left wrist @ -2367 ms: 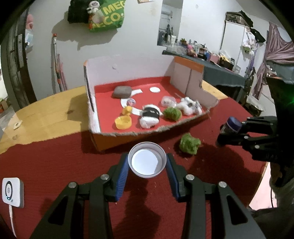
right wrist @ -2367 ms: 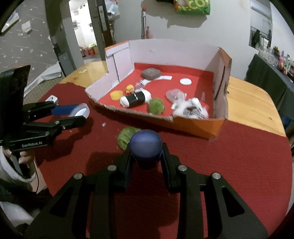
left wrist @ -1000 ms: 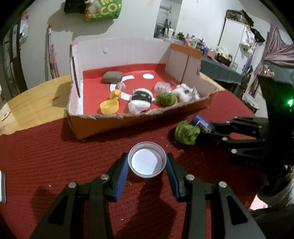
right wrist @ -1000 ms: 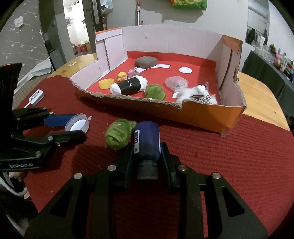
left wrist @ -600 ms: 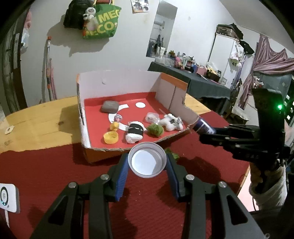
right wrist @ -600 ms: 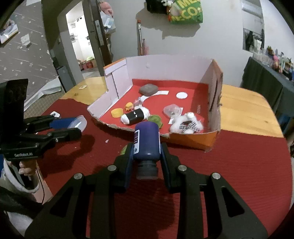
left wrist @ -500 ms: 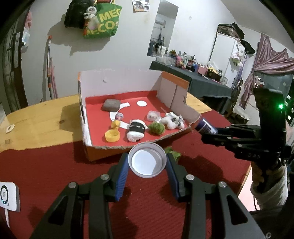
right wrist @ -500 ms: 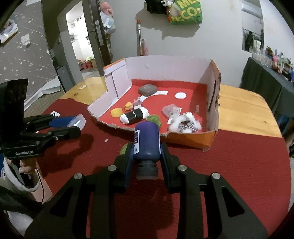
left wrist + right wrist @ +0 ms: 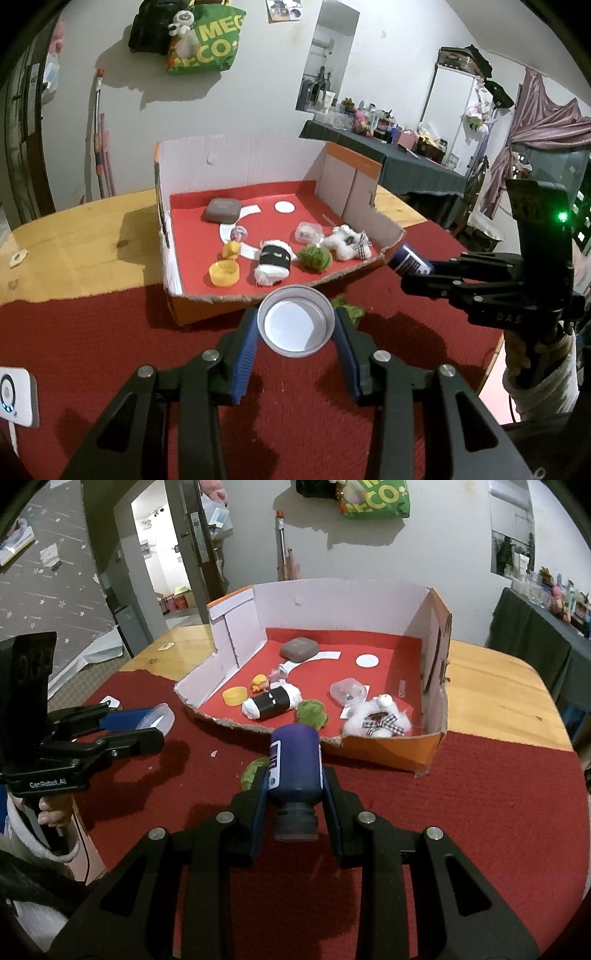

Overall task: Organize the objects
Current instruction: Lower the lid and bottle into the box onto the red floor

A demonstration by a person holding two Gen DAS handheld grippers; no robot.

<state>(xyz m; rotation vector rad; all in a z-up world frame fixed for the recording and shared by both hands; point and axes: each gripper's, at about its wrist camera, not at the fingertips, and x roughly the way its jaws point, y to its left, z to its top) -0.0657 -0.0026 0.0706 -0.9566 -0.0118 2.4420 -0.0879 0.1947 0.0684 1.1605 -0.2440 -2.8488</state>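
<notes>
My left gripper (image 9: 295, 325) is shut on a round clear lid (image 9: 295, 325) with a white inside, held above the red cloth in front of the cardboard box (image 9: 240, 162). It also shows in the right wrist view (image 9: 155, 716). My right gripper (image 9: 295, 775) is shut on a dark blue bottle (image 9: 295, 764), which lies along the fingers with its base pointing toward the box; the bottle also shows in the left wrist view (image 9: 410, 260). A green fuzzy ball (image 9: 253, 770) lies on the cloth just under the bottle, partly hidden.
The box (image 9: 436, 635) holds a grey pad (image 9: 222, 210), a yellow cap (image 9: 224, 272), a black-and-white roll (image 9: 273, 260), a green ball (image 9: 314, 257), a white plush (image 9: 347, 242) and a clear case (image 9: 309, 232). A white device (image 9: 16, 397) lies at the left.
Both grippers rose from near the cloth and pulled back a little from the box, each keeping its object. The bottle turned from upright to lying along the fingers. Little has changed in the last half second.
</notes>
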